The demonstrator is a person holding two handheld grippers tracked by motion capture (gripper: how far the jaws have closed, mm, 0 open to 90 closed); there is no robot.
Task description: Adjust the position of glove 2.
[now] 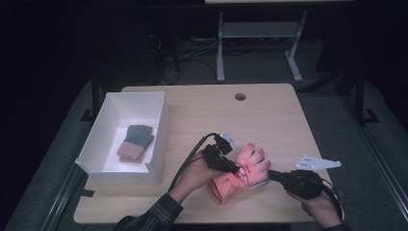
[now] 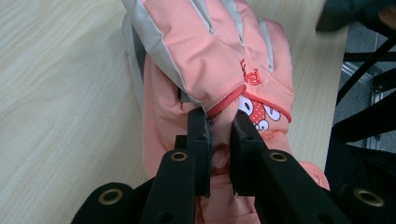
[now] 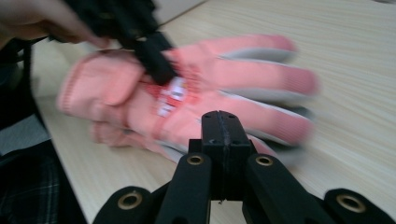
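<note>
Two pink gloves [image 1: 239,174] are seen stacked one on the other on the table [image 1: 274,120], near its front edge between the two grippers. The left gripper [image 1: 235,168] is clamped narrowly on a fold of the upper glove, near its cartoon patch. The right gripper [image 1: 270,174] is pressed fully shut with nothing in it, just beside the gloves. One white box [image 1: 161,139] at the left holds one grey-and-pink knit glove [image 1: 136,142].
</note>
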